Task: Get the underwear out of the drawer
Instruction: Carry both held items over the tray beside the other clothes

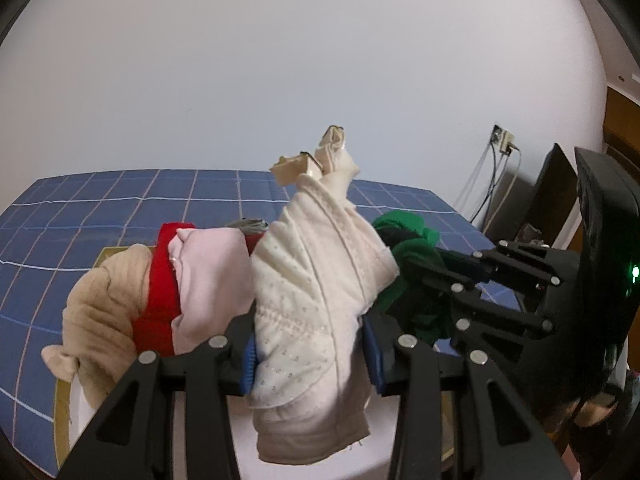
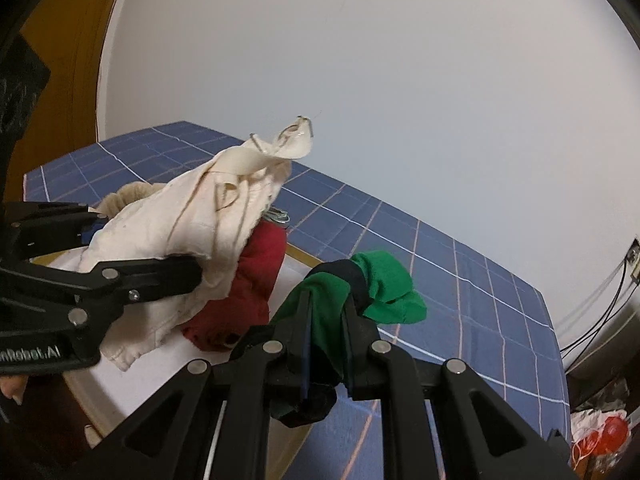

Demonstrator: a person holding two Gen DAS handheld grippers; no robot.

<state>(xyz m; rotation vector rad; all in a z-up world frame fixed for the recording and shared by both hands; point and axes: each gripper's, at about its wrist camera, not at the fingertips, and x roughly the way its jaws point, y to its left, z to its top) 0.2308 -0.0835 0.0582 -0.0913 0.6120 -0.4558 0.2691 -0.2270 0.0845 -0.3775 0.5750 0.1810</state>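
1. Cream quilted undergarment (image 1: pixel 316 292) pinched between blue pads of left gripper (image 1: pixel 310 356), long axis running up and away, strap ends topmost.
2. Green-and-navy underwear (image 2: pixel 360 296) clamped tight in right gripper (image 2: pixel 326 360), bunched past the fingertips.
3. Both pieces held aloft over blue checked bedspread (image 2: pixel 480 300), close side by side.
4. Red, pink and beige garments (image 1: pixel 160 292) heaped just left of the cream piece; drawer not visible.

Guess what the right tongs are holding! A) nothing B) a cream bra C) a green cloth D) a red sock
C: the right tongs are pinched shut on the green cloth, while the left tongs hold the cream garment.
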